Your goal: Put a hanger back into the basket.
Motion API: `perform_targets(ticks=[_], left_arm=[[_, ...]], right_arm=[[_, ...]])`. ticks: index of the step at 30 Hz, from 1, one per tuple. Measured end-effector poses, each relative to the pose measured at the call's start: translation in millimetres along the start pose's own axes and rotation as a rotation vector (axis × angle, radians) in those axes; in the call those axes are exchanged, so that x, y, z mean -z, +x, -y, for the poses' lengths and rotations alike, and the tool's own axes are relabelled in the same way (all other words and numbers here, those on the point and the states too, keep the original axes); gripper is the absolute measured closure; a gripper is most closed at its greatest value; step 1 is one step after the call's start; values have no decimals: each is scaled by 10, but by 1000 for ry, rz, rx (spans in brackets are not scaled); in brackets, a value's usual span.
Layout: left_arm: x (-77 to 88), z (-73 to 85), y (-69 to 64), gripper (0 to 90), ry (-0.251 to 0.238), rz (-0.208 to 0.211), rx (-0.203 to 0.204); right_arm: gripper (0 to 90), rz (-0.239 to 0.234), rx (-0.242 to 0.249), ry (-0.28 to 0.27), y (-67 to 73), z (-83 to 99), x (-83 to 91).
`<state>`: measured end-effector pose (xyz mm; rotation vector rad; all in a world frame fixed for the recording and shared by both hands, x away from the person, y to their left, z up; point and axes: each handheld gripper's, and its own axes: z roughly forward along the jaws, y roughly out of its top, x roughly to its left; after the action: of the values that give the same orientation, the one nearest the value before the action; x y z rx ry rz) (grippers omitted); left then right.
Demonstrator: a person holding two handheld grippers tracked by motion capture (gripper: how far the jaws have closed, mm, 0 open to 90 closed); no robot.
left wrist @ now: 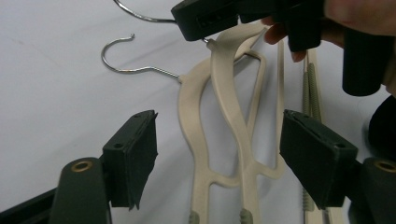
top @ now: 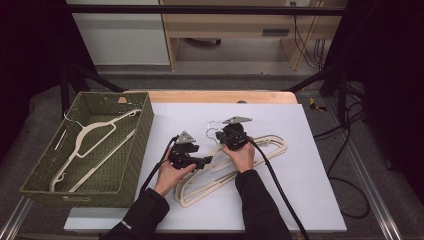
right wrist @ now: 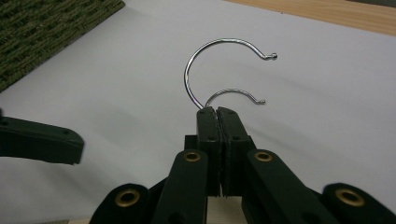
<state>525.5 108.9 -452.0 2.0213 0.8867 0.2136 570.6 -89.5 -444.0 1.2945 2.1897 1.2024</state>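
Jaws of right gripper (right wrist: 218, 112) pinch upper hanger's wire hook (right wrist: 205, 60).

you see cream hangers (top: 235, 170) with silver wire hooks (right wrist: 219, 60) on a white sheet (top: 300, 190), a woven olive-green basket (top: 132, 155), and black grippers: left (top: 205, 161), right (top: 216, 133).

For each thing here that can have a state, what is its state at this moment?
Right tool: shut on the upper hanger's wire hook.
Left tool: open, the two hangers' arms between its pads, untouched.
Upper hanger: lies crossed over the lower one.
Lower hanger: flat on the white sheet.
Basket: holds one cream hanger.
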Motion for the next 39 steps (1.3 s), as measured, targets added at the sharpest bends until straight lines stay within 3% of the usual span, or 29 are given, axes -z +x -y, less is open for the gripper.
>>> perform_targets(ticks=[5, 11, 12, 13, 14, 15, 16, 18, 22, 32, 33, 34, 35, 37, 39], left_arm=[[-92, -44, -23, 349, 13, 20, -5], [-289, -68, -53, 492, 60, 61, 7], [-279, -77, -12, 518, 107, 71, -47], [-279, -77, -12, 530, 107, 71, -47], [-290, -87, -16, 545, 116, 86, -44], [-290, -87, -16, 559, 116, 86, -44], [-276, -106, -23, 576, 130, 95, -57], [-278, -108, -52, 639, 118, 105, -37], [-228, -128, -140, 735, 132, 116, -75], [-83, -157, -297, 770, 110, 136, -77], [-55, -163, -308, 777, 116, 143, -92], [-35, -165, -335, 783, 107, 150, -86], [-34, -158, -410, 791, 57, 157, -27], [24, -164, -478, 816, 45, 181, -14], [44, -166, -505, 831, 41, 188, -18]], right_arm=[[893, -9, 5, -16, -10, 11, 78], [893, -35, 22, -58, 18, 16, 205], [893, -35, 24, -56, 25, 15, 221], [893, -35, 24, -56, 25, 15, 221], [893, -110, -232, -83, 202, -57, 273], [893, -110, -232, -83, 202, -57, 273], [892, -98, -195, -84, 189, -40, 288], [892, -101, -209, -90, 198, -41, 308], [891, -101, -204, -100, 220, -36, 351], [871, -123, -192, -133, 286, -19, 638], [855, -124, -190, -141, 293, -12, 685], [835, -130, -190, -147, 302, -4, 741], [813, -135, -187, -150, 310, 4, 797], [762, -141, -171, -179, 306, 60, 982], [735, -144, -186, -185, 305, 76, 1040]])
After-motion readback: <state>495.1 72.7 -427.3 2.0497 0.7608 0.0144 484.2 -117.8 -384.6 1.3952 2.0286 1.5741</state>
